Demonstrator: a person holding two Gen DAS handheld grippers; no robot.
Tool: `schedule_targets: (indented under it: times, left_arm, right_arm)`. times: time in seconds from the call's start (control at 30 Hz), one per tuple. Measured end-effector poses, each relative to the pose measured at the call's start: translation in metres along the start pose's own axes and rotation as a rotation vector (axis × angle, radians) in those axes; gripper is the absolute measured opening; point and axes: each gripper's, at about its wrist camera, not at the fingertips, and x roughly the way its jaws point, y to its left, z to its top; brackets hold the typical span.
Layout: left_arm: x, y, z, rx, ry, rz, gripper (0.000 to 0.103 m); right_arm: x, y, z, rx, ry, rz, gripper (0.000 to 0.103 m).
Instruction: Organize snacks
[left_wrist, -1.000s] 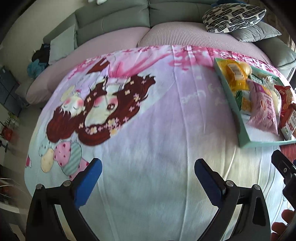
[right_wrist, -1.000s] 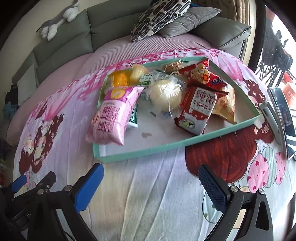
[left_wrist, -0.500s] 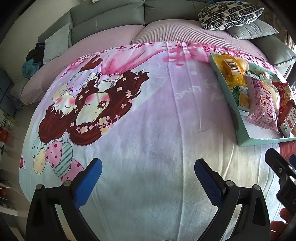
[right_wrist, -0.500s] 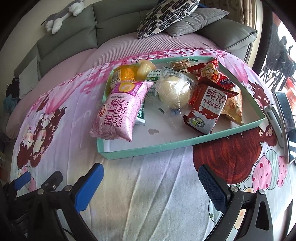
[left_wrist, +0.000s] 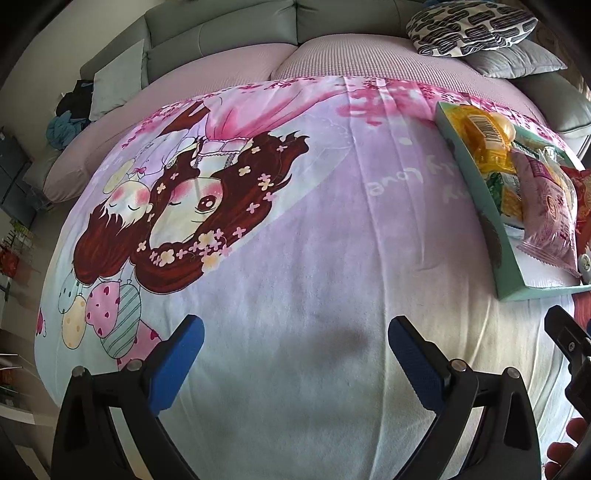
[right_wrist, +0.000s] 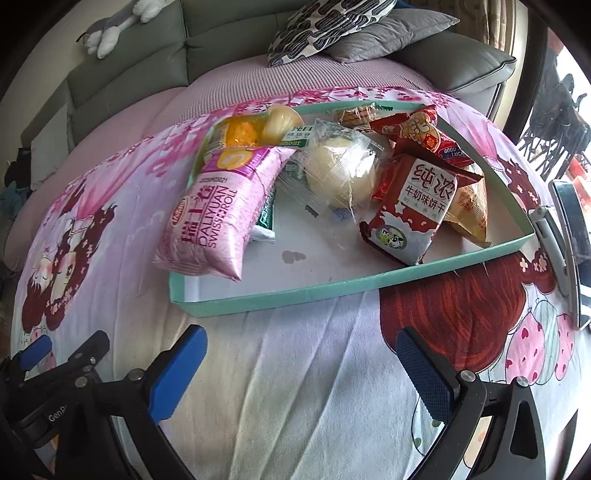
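With both grippers spread and empty — left gripper (left_wrist: 291, 349) over bare blanket (left_wrist: 295, 258), right gripper (right_wrist: 301, 360) just short of the tray (right_wrist: 280, 293) — reach for the pink Swiss roll pack (right_wrist: 210, 225) (overhanging the near-left rim), pinching its middle gently.

Two fisheye views, each looking forward along a hand-held gripper and down over a cartoon-print blanket (left_wrist: 295, 258) spread before a grey-green sofa (left_wrist: 229, 33). The left wrist view faces the blanket's bare middle, with the teal tray (left_wrist: 476, 177) of snacks at its right edge. The right wrist view sits nearer that tray (right_wrist: 332, 291), facing it squarely. Both views share the tray, the blanket, the sofa and a black-and-white patterned cushion (left_wrist: 469, 24). The left gripper (right_wrist: 55, 365) shows at the right view's lower left.
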Motion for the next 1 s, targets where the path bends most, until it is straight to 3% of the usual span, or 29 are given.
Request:
schedule_targets:
  times: [1.0]
  left_arm:
    - [0.007, -0.001, 0.007, -0.017, 0.008, -0.004, 0.1]
  right_arm:
    - [0.019, 0.004, 0.007, -0.02, 0.008, -0.036, 0.103]
